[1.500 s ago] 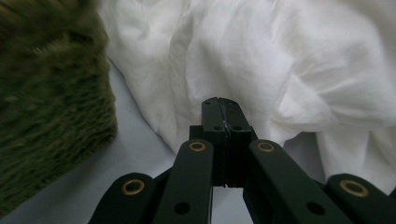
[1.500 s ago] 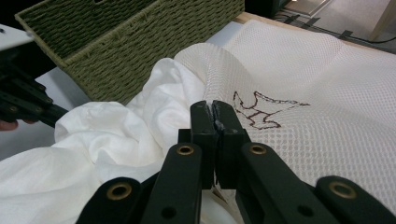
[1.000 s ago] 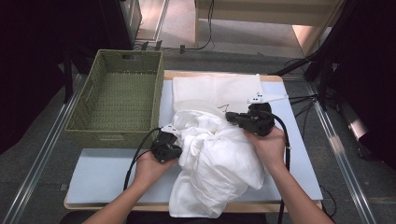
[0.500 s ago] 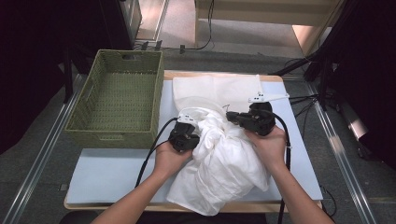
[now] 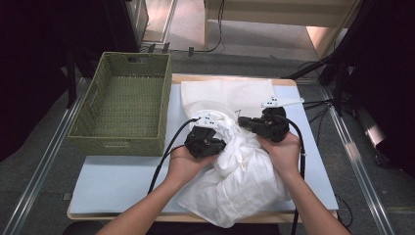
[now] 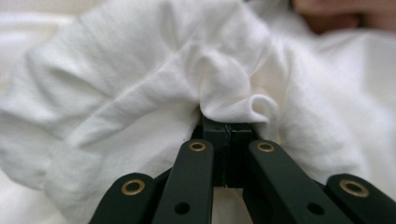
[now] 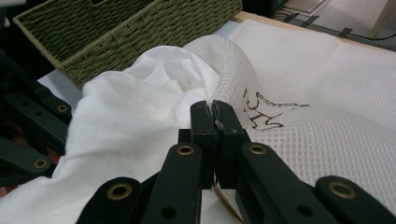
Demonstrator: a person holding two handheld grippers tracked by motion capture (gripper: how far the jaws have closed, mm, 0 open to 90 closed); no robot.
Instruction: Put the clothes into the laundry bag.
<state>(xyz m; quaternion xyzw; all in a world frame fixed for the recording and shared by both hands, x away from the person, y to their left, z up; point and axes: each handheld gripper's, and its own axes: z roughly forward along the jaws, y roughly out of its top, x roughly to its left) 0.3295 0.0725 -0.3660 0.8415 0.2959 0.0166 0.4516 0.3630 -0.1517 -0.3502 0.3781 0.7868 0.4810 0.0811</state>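
Rising, left hand-held gripper [image 5: 205,142] carried white cloth [image 5: 240,181] toward mesh bag [image 5: 230,95].

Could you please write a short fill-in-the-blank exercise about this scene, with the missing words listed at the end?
1. The left gripper is shut on a fold of the ____ cloth.
2. The right gripper pinches the rim of the white ____ bag.
3. The woven basket at the left of the table is ____ in colour.
4. On the bag, a small ____ is drawn in dark red.

Missing words: white; mesh; green; crown
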